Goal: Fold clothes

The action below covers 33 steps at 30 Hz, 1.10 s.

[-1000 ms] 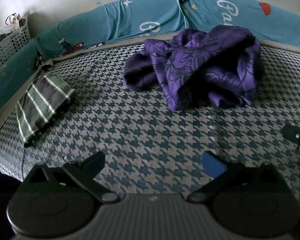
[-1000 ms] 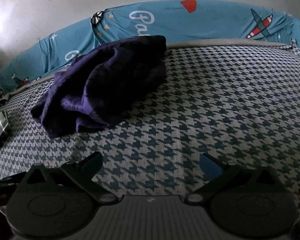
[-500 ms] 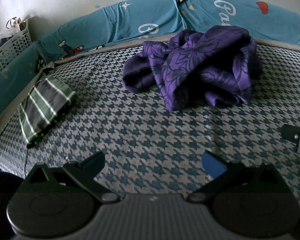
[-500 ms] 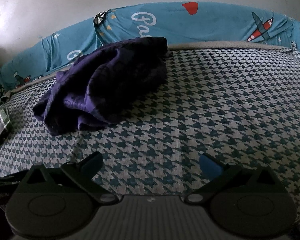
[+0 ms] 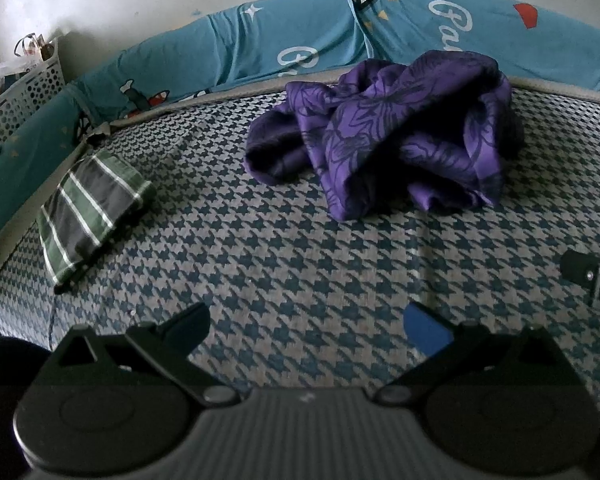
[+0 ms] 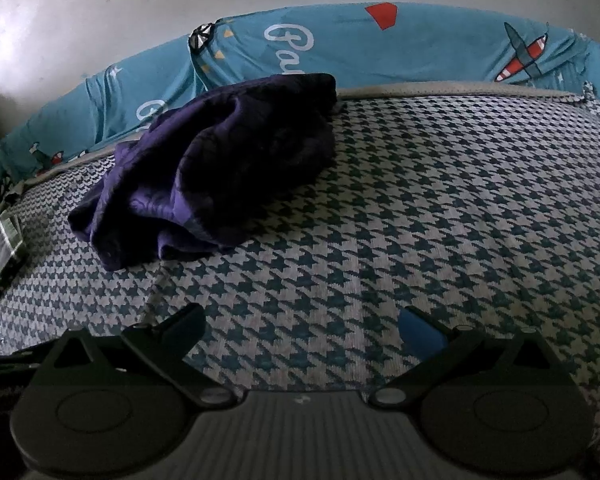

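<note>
Left wrist view: left gripper [image 5: 306, 326], fingers spread wide, empty, above houndstooth mat [image 5: 300, 248]. Crumpled purple garment [image 5: 384, 132] at 12 o'clock; folded striped garment [image 5: 88, 208] at 10 o'clock. Right gripper [image 6: 300, 326] likewise spread wide, empty; purple garment [image 6: 220, 164] at 11 o'clock.

Plain whitish wall [image 6: 100, 20] behind, glossy patches of dim light on it. Blue-and-grey houndstooth woven mat [image 5: 300, 248] over the flat surface, edged in grey piping. Teal printed sheet with aeroplanes and white script [image 6: 380, 52] banked along the far edge. Perforated pale plastic basket [image 5: 24, 96] at far left, against the wall.
</note>
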Motion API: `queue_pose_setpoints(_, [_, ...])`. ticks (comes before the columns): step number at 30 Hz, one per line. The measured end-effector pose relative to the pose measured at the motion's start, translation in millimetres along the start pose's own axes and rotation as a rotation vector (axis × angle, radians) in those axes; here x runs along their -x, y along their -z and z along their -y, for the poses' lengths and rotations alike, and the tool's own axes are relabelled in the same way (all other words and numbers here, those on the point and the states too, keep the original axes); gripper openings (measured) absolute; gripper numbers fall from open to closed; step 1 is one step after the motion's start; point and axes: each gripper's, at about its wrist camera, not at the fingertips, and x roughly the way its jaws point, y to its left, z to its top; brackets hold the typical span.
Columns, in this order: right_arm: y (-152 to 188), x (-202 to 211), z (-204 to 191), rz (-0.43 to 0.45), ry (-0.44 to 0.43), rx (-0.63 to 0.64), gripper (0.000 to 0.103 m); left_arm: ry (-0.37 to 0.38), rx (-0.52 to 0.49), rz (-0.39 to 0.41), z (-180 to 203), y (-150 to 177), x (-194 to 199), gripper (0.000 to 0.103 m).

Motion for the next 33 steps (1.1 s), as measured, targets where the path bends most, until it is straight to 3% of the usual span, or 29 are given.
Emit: queue_pose_setpoints(33, [0.2, -12.3, -7.4, -0.04, 0.006, 0.009, 0.103, 0.028, 0.025, -0.024, -3.6, -2.1, -16.0, 0.103])
